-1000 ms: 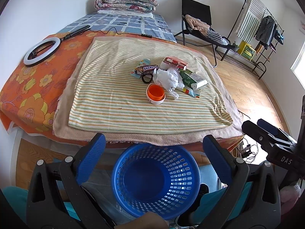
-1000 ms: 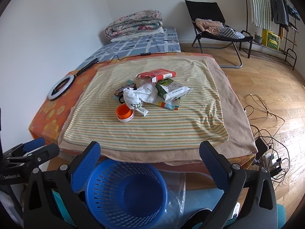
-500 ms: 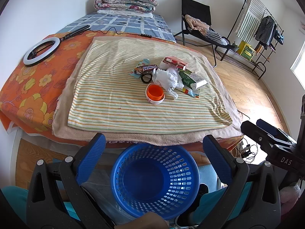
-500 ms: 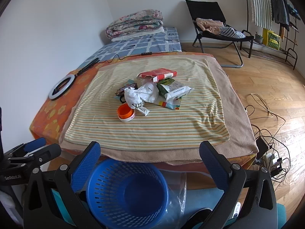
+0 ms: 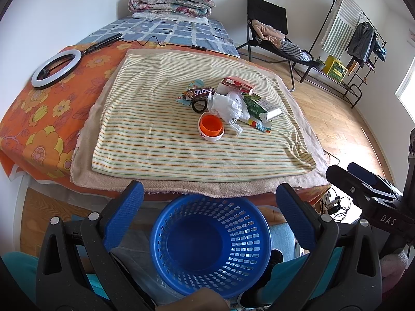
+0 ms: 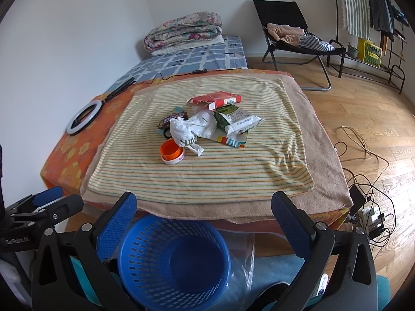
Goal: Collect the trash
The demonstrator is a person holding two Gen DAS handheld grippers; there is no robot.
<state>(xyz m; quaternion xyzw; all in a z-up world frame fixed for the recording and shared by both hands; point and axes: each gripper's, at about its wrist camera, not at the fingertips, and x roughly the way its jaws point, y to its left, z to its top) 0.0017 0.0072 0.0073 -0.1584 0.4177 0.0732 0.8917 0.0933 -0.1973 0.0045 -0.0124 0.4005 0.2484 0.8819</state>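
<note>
Trash (image 5: 228,101) lies heaped near the middle of a striped cloth (image 5: 155,140) spread over a tan towel (image 6: 324,155) on a bed (image 5: 39,119) with an orange flowered sheet. The pile holds a crumpled white bag (image 5: 227,106), a red carton (image 5: 237,84), a green-and-white pack (image 5: 262,107), a candy bar wrapper (image 5: 199,92), a black ring (image 5: 198,106) and, on the near side, an orange cup (image 5: 210,126) tipped toward the camera just beside the bag. A blue basket (image 5: 210,246) stands on the floor below the bed's near edge, nothing visible inside, with a clear plastic sheet (image 6: 241,267) by it. The left tool (image 5: 207,207) hangs above the basket with its blue-padded fingers spread wide and nothing between them; the right tool (image 6: 205,212) is likewise wide and bare, aimed over the bed's near edge, the basket below its left finger. Both tools are well short of the pile. Each shows at the edge of the other's view, the right tool (image 5: 368,191) at the far right of the left wrist view. A ring light (image 5: 55,68) lies on the orange sheet to the left, a folded quilt (image 5: 171,1) at the bed's far end. Beyond, a black chair (image 6: 290,26) draped with clothes and a garment rack (image 5: 345,36) stand on the wood floor (image 6: 376,98), where cables (image 6: 368,202) trail.
</note>
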